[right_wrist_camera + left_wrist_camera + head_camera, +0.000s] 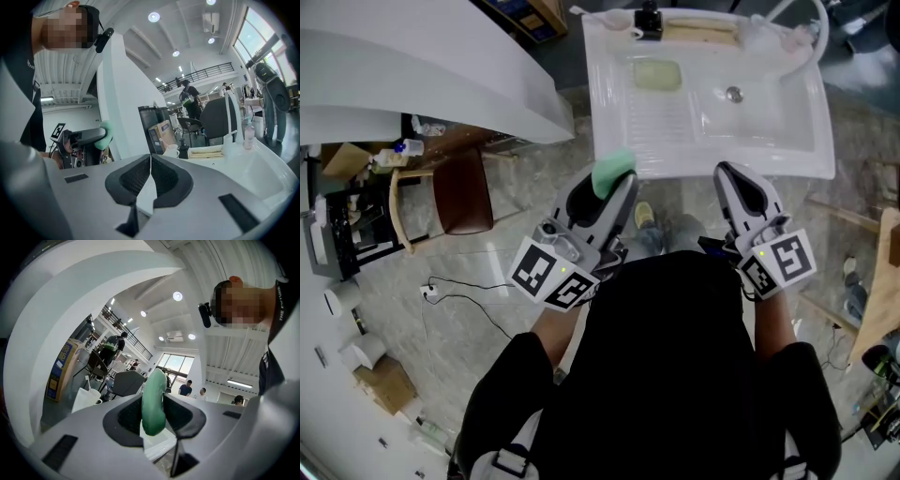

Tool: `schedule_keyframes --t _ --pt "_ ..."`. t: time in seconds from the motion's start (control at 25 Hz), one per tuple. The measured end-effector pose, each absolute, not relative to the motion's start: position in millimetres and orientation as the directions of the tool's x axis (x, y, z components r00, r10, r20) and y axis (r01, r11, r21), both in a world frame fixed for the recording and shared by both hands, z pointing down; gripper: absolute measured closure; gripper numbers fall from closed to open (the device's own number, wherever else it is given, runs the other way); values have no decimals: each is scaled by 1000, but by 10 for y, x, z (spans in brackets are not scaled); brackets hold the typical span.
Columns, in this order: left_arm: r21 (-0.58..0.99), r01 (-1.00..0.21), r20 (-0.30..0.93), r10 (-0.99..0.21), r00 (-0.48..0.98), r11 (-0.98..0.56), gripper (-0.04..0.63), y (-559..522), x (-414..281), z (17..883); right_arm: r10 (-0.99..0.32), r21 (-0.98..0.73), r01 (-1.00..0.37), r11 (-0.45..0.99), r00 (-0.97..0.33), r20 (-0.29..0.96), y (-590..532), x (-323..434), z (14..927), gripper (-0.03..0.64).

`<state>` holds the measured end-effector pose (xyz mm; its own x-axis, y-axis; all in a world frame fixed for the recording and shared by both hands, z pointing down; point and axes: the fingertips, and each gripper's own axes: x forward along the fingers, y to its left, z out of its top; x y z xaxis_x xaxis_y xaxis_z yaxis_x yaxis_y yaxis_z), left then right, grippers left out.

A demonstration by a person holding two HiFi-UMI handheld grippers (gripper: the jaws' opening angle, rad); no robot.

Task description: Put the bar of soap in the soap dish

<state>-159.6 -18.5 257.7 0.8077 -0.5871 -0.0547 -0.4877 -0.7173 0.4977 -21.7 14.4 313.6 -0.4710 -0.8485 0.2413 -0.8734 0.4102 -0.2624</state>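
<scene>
The left claw (614, 180) is clamped on the green bar of soap (612, 172), which stands on edge between the jaws and sticks out past their tips. In the head view the soap sits at the near rim of the white sink (797, 141). It is well apart from the pale green soap dish (657, 75), which lies on the ribbed drainboard left of the drain (733, 94). The right claw (736, 176) is level beside the left, its jaws pressed together with nothing between them.
</scene>
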Motion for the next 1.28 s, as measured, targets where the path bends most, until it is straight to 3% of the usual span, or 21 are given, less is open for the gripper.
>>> schedule_keyframes --t 1.28 --pt "455 -531 -39 -612 790 -715 469 -261 -1018 2407 -835 -276 -846 457 -515 196 -50 326 3062 592"
